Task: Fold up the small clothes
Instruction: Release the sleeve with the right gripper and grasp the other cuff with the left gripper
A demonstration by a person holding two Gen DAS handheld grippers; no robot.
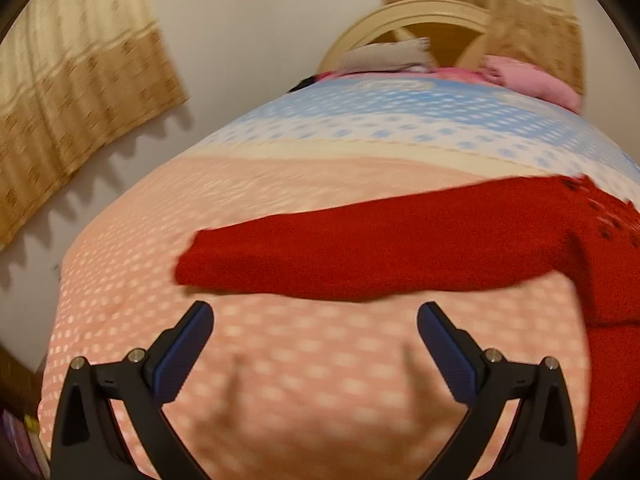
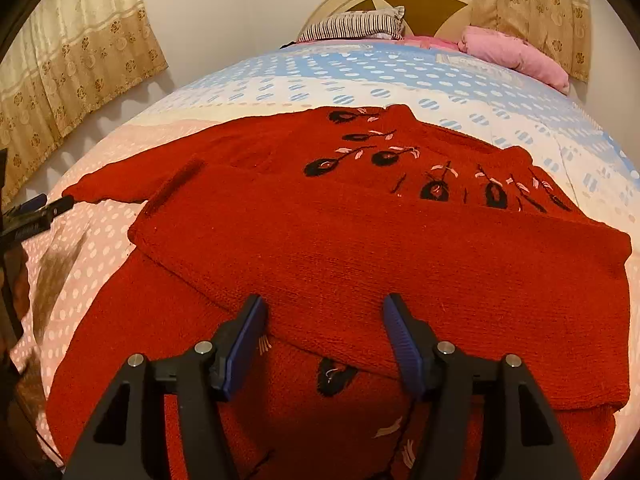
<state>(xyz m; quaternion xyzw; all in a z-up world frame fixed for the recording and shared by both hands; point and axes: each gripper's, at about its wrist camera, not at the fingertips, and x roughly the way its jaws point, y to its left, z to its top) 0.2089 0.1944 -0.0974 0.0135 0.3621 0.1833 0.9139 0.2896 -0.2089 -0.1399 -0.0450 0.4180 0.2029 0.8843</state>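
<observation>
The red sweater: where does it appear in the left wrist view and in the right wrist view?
Left wrist view: the red sweater crosses the middle as one long sleeve, its body at the right edge.
Right wrist view: it fills the centre and bottom, folded.
Shared landmark: the pink pillow, upper right in both.

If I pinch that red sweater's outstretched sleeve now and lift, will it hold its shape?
Probably not: the red sweater lies limp and creased, so the sleeve should droop. Its thick knit looks grippy, unlikely to slip.

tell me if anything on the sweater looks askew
The red sweater is folded unevenly: its left sleeve sticks straight out across the bedspread, unfolded, and the folded-over edge runs diagonally.
</observation>
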